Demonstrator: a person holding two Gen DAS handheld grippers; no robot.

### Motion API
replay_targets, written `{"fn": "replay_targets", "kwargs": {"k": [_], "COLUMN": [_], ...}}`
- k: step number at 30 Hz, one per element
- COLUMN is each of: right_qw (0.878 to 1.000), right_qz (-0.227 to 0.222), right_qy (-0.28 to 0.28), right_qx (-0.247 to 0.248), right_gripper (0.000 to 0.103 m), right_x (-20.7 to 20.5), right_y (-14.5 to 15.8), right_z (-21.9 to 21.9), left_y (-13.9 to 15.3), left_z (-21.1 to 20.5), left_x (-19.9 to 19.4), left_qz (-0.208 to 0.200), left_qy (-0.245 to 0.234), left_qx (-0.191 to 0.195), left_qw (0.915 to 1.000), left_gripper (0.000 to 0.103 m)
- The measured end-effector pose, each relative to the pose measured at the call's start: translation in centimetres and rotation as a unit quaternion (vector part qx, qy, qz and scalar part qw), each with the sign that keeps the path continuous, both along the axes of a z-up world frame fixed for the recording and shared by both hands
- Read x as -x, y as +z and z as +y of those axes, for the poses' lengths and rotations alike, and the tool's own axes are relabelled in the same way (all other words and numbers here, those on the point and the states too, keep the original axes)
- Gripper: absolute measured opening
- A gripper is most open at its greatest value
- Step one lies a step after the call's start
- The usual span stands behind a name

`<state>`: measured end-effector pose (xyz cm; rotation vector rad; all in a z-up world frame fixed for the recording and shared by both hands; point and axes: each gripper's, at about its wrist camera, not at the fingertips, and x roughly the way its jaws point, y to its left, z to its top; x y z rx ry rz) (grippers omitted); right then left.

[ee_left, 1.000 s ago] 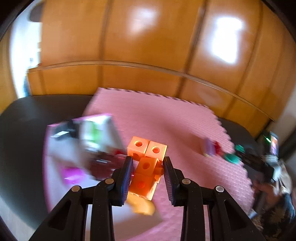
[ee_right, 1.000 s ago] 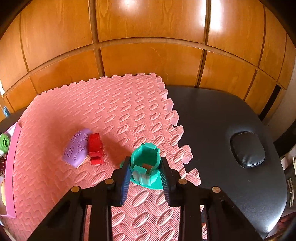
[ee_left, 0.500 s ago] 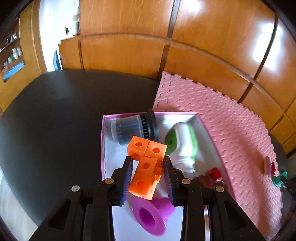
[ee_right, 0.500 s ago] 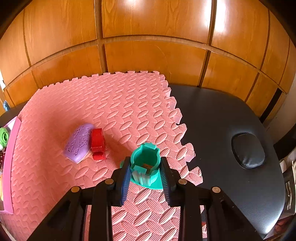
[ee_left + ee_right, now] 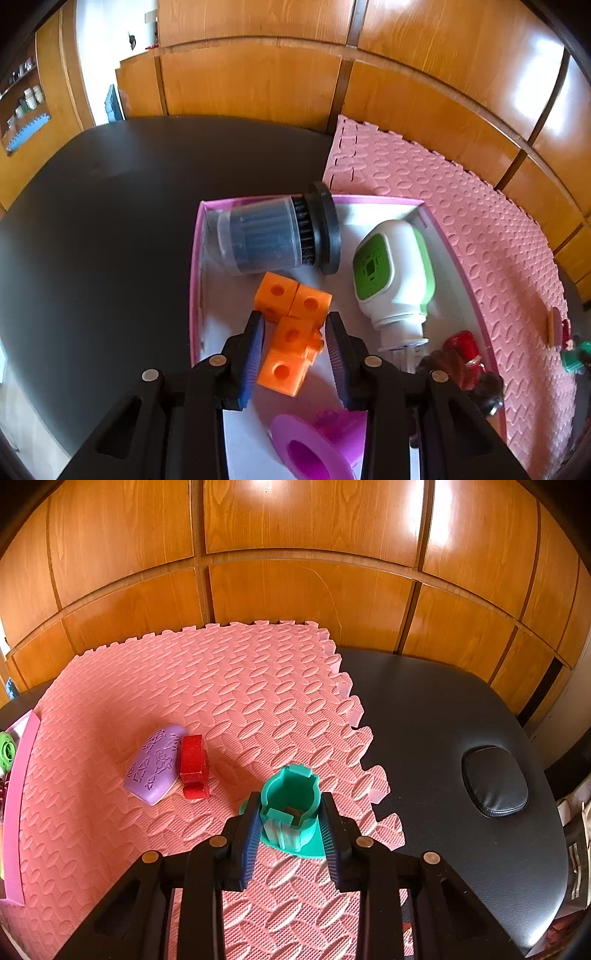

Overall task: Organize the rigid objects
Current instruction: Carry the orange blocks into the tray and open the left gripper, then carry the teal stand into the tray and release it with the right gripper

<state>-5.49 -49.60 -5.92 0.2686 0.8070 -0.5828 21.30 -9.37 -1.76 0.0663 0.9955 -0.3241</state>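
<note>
An orange cluster of joined cubes [image 5: 291,332] hangs between the pads of my left gripper [image 5: 294,321], just above the white floor of a pink-rimmed box [image 5: 195,266]. The jaws are starting to open, but the pads still press the cluster. In the right wrist view my right gripper [image 5: 290,805] is shut on a teal cup-shaped piece [image 5: 291,801] that stands on the pink foam mat [image 5: 240,686]. A purple patterned piece [image 5: 157,762] and a red block [image 5: 194,766] lie side by side on the mat, to the left of the teal piece.
The box also holds a dark cylinder with a black ring [image 5: 266,236], a white and green bottle [image 5: 395,273], a magenta funnel [image 5: 314,450] and a red item [image 5: 461,350]. Black padded table [image 5: 443,720] surrounds the mat, with wooden wall panels behind.
My left gripper has swung with the orange cluster from over the mat to over the box and dropped lower. The right gripper and the teal piece have stayed put.
</note>
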Motion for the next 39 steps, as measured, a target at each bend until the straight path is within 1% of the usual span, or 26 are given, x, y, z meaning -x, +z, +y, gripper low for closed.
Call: {"fn": "replay_targets", "kwargs": {"k": [1,3,7,10,12,14,19,25,33,39], "right_qw": [1.000,1.000,1.000,1.000,1.000,1.000,1.000,1.000,0.999,0.997], "right_qz": [0.000,0.000,-0.001,-0.001,-0.001,-0.002,-0.007,-0.016,-0.035,-0.066], "right_qy": [0.000,0.000,-0.001,0.000,0.002,0.003,-0.003,-0.012,-0.030,-0.043], "right_qx": [0.001,0.000,0.001,0.001,0.003,0.005,0.003,0.000,-0.005,-0.010], "right_gripper": [0.030,0.030,0.030,0.030,0.030,0.030,0.030,0.030,0.030,0.029], "right_x": [0.0,0.0,0.1,0.1,0.1,0.1,0.4,0.8,1.6,2.6], "right_y": [0.0,0.0,0.0,0.0,0.0,0.1,0.3,0.6,1.2,1.9], "right_z": [0.0,0.0,0.0,0.1,0.1,0.2,0.1,0.0,-0.5,-1.0], "left_y": [0.4,1.6,3.5,4.7,5.0,4.9,4.5,4.7,4.5,4.6], "left_z": [0.0,0.3,0.8,1.4,1.5,1.2,0.1,-1.0,-1.6,-1.6], "left_x": [0.2,1.3,3.7,6.8,9.2,11.1,13.6,15.2,15.9,16.1], "left_qz": [-0.005,-0.023,-0.052,-0.074,-0.089,-0.096,-0.100,-0.112,-0.111,-0.113], "left_qy": [-0.002,-0.005,0.002,0.004,0.005,-0.005,-0.016,-0.025,-0.035,-0.034], "left_qx": [0.001,0.003,0.008,0.007,0.001,-0.007,-0.015,-0.023,-0.026,-0.026], "left_qw": [1.0000,0.9997,0.9986,0.9972,0.9960,0.9953,0.9947,0.9931,0.9929,0.9927], "left_gripper": [0.040,0.043,0.046,0.047,0.050,0.050,0.050,0.050,0.050,0.050]}}
